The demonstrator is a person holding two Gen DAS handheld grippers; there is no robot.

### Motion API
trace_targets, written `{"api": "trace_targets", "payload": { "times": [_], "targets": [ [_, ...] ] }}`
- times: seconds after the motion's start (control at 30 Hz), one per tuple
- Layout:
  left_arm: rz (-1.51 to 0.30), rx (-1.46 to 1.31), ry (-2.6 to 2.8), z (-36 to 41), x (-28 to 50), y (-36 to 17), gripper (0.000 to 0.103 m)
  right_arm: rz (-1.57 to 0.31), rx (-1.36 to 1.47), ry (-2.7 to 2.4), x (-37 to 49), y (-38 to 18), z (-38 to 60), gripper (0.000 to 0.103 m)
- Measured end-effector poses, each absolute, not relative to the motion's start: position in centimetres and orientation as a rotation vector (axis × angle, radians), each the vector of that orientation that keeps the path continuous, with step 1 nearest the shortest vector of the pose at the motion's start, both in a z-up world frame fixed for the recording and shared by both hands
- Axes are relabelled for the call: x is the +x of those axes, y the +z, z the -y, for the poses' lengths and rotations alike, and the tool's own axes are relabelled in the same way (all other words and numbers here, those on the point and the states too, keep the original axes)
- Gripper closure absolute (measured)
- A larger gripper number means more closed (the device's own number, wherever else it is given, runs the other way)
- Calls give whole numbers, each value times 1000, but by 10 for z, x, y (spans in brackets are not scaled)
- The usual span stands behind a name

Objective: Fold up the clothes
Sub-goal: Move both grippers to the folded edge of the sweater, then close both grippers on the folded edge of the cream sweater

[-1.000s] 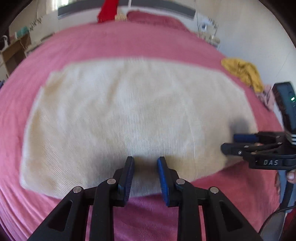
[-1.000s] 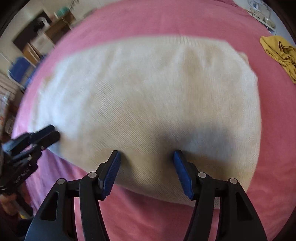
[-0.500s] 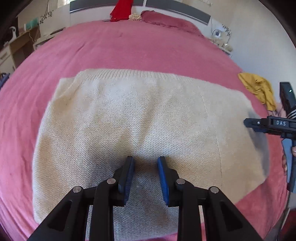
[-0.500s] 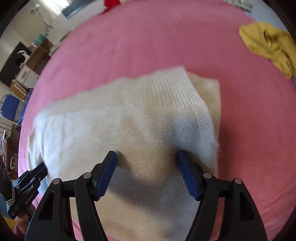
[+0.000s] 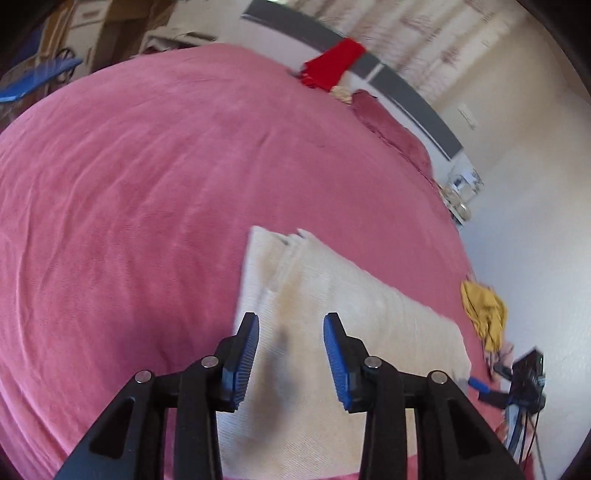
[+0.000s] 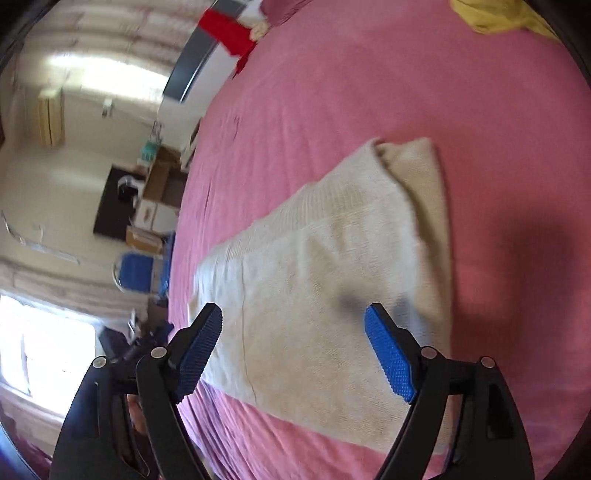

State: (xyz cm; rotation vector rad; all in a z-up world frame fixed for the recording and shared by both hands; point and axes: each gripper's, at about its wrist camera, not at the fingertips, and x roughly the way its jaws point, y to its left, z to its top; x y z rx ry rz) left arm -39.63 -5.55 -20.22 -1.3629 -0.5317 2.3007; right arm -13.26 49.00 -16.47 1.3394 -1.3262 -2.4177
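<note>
A cream knitted sweater [image 5: 332,302] lies folded flat on the pink bedspread [image 5: 129,184]; it also shows in the right wrist view [image 6: 332,258] as a long band with layered edges at its far end. My left gripper [image 5: 291,354] is open and empty, hovering over the sweater's near left end. My right gripper [image 6: 295,350] is wide open and empty, above the sweater's near end. The right gripper's body [image 5: 524,376] shows at the right edge of the left wrist view.
A yellow garment [image 5: 484,314] lies near the bed's right edge; it also shows in the right wrist view [image 6: 498,14]. A red cloth [image 5: 332,62] and a pillow [image 5: 391,125] sit at the headboard. Furniture and a blue chair [image 6: 136,266] stand beside the bed.
Both grippers have lifted and turned, so the views have swung. The left gripper has opened wider. The sweater now appears as a narrower folded band.
</note>
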Motion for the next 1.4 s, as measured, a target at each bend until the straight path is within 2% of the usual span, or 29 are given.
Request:
{"api": "trace_targets", "payload": {
  "times": [0.4,0.77,0.93,0.97,1.0,1.03,1.07,1.2,1.4],
  "targets": [
    [492,-1514,2155,39,-410,-243,66,1786,1182,-2263,-145,-236,-537,20],
    [395,-1557,2145,23,-409,-261,65,1793,1208,-2193,-153,-254,-546,22],
    [276,-1554,2127,-2,-403,-263,65,1650,1284,-2177,-168,-256,-524,33],
    [255,-1548,2139,-4,-402,-260,65,1611,1314,-2181,-174,-257,-518,43],
    [233,-1541,2152,-6,-402,-257,65,1561,1351,-2202,-179,-257,-513,64],
    [229,-1534,2162,-5,-402,-255,65,1510,1410,-2223,-184,-257,-507,77],
    [240,-1527,2171,-3,-403,-252,65,1460,1463,-2244,-189,-257,-502,81],
    [297,-1532,2168,3,-406,-252,65,1294,1555,-2330,-199,-244,-489,85],
    [262,-1544,2154,-3,-413,-256,65,1267,1559,-2354,-200,-240,-483,85]
  ]
}}
